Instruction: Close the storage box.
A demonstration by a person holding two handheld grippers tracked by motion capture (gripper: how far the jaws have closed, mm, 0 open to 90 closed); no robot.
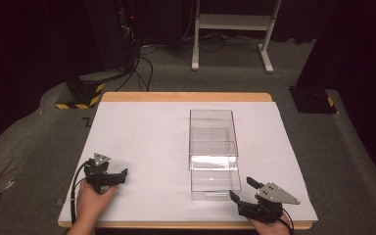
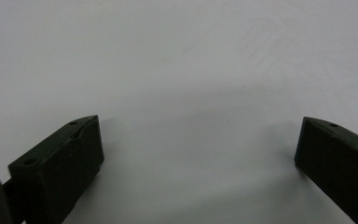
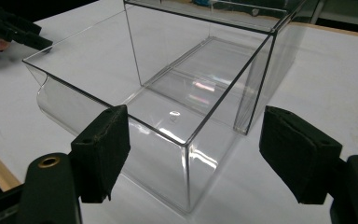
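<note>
A clear plastic box (image 1: 211, 132) stands right of centre on the white table cover (image 1: 142, 142), with its clear drawer (image 1: 215, 183) pulled out towards the front edge. My right gripper (image 1: 241, 189) lies low at the drawer's front right corner. In the right gripper view the drawer (image 3: 168, 121) sticks out of the box (image 3: 242, 56), and its near corner stands between the open jaws of my right gripper (image 3: 196, 144), with neither pad touching it. My left gripper (image 1: 108, 172) rests at the front left, open over bare cover (image 2: 198, 140), with nothing between its jaws.
The table's wooden rim (image 1: 186, 97) frames the cover. Grey carpet surrounds the table. A white frame's legs (image 1: 195, 63) stand behind it, and black stands with yellow-striped feet (image 1: 81, 95) stand at the back left. The left hand's gripper (image 3: 9, 28) is seen beyond the drawer.
</note>
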